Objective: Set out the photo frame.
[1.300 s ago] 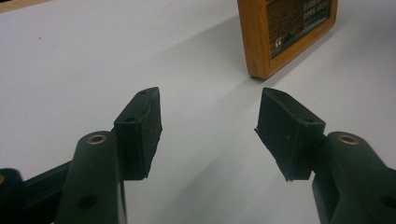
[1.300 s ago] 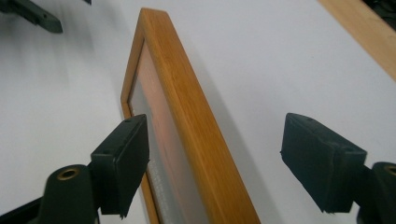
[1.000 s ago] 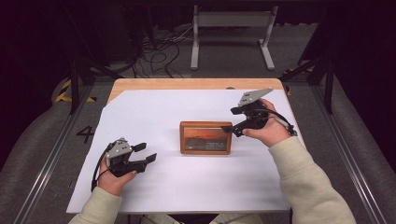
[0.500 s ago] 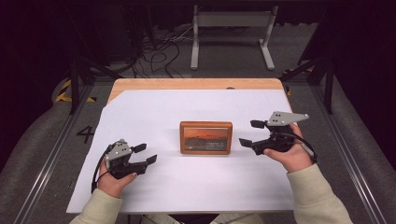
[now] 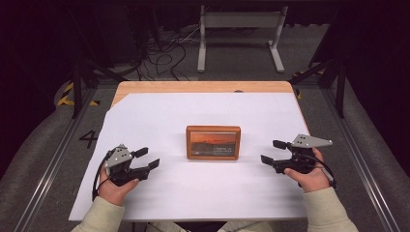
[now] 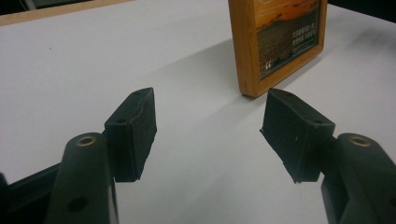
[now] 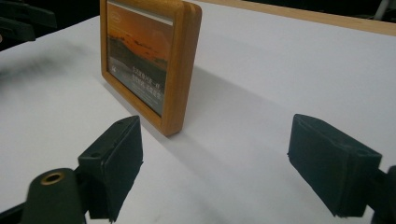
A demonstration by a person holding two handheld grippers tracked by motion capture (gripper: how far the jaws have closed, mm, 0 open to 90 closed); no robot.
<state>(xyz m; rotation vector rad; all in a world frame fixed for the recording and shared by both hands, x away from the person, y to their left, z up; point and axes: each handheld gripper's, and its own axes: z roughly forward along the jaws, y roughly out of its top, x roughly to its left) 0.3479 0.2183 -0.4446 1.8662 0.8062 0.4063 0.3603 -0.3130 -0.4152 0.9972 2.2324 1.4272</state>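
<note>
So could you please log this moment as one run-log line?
frame: upright, mid-table, untouched | left gripper: open, left of frame, apart | right gripper: open, right of frame, apart | sheet: white, under all

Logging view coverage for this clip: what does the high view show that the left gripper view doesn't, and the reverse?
High view alone: both hands, the right gripper open to the right of the wooden picture frame, and the floor cables beyond the table. Left gripper view alone: the left gripper seen close, its black fingers spread apart with nothing between them. Both: the upright frame with its sunset picture, and the white table cover.
</note>
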